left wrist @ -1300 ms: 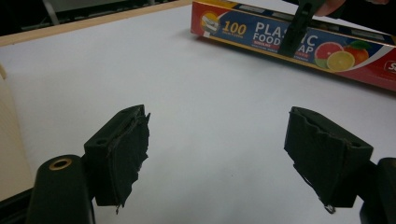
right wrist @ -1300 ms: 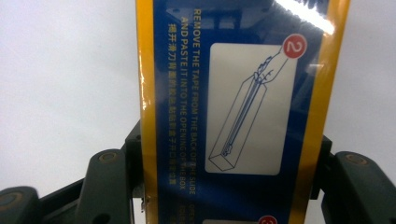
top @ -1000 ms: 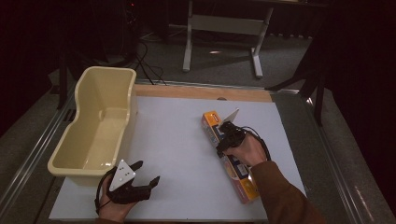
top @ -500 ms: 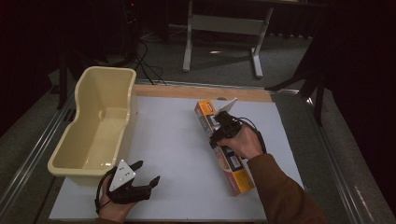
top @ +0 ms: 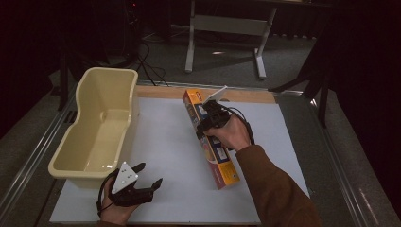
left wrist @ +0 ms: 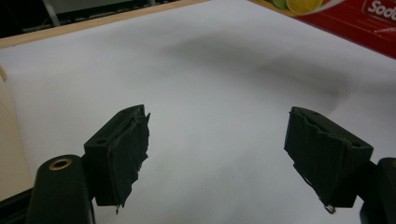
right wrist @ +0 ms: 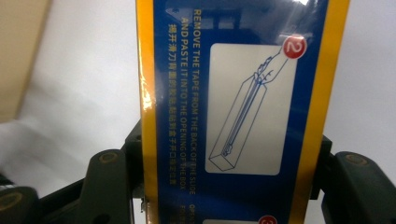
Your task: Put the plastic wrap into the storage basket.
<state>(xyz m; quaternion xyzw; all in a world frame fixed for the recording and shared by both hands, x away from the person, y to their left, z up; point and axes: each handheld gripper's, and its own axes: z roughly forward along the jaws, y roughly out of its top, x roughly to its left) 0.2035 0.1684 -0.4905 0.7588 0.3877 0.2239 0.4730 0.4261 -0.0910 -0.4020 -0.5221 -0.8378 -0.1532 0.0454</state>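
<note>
A long narrow box (top: 209, 139), orange with blue and yellow print, is lifted at its far end above the white table top (top: 165, 142). My right gripper (top: 208, 124) is shut on the box near its upper part, and its own view shows the box's blue instruction panel (right wrist: 238, 112) clamped between the two jaws. My left gripper (top: 150, 177) rests near the front left edge of the table, open, with nothing between its black pads (left wrist: 122, 154). A corner of the box (left wrist: 355, 18) appears at the top right of the left gripper view.
A cream plastic tub (top: 78, 142) stands along the left side of the white table top, close to my left gripper. A wooden strip (top: 246, 96) runs along the far edge. Metal rails (top: 340, 161) flank the table; a stand's legs (top: 257, 56) lie beyond.
My right gripper has carried the box leftward and up, swinging its far end toward the tub; the box now tilts off the surface. The left gripper has stayed where it was.
</note>
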